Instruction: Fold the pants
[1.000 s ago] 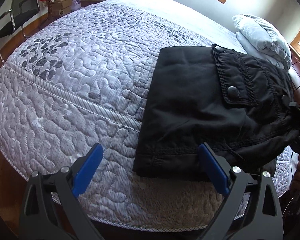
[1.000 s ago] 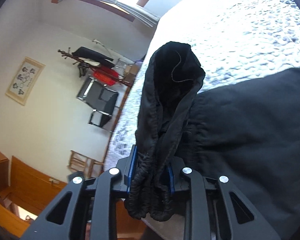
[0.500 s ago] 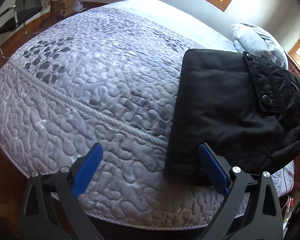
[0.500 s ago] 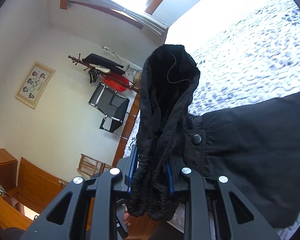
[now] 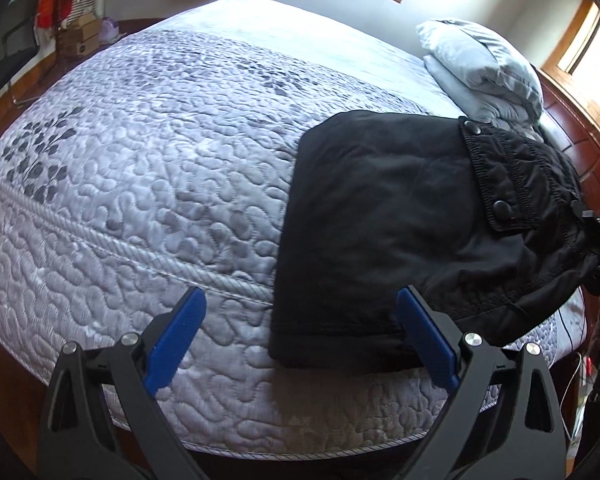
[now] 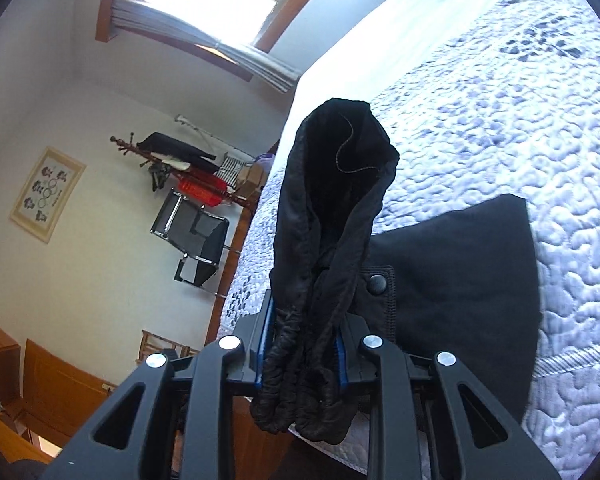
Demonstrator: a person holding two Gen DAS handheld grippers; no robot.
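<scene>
— Where were the pants (image 5: 384, 232)?
— Folded on the bed (image 5: 160, 184), near its front edge.
— And the left tongs (image 5: 300, 332)?
— Wide open, holding nothing.
— The right tongs (image 6: 302, 344)?
— Squeezed tight on the bunched waistband of the pants.

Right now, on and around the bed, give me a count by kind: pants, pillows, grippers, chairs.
Black pants: 1, folded, on the bed's quilt
Grey pillows: 2, stacked
Grippers: 2, the left gripper open, the right gripper shut on the pants' waistband
Black chair: 1
Total: 6
</scene>
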